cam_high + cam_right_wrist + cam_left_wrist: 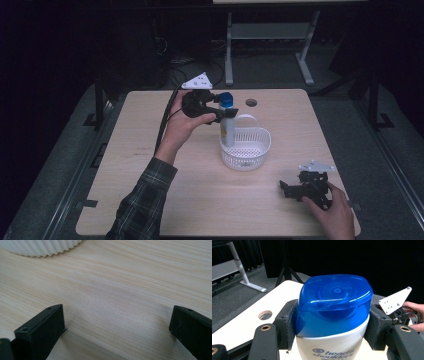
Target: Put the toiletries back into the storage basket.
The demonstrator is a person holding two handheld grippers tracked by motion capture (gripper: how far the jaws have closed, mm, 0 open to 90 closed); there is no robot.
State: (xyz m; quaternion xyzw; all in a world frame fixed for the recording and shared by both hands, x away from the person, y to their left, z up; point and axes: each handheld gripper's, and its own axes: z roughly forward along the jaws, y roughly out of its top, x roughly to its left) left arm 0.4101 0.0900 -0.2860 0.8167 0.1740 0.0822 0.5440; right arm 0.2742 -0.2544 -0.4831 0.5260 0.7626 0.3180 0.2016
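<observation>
pale wooden table point(150, 165) (round hole at back), white perforated basket point(250, 152) near centre

A brand name reads "head & shoulders" in dark blue lowercase letters, beside a small round swirl logo, on the white body of the shampoo bottle point(332, 350) just below its blue cap point(334, 302), seen in the left gripper view; the lower edge of the lettering is cut off by the frame. In the high view, the bottle's point(227, 131) label print is too small to read. No other text, number or sign is legible in any view.
</observation>
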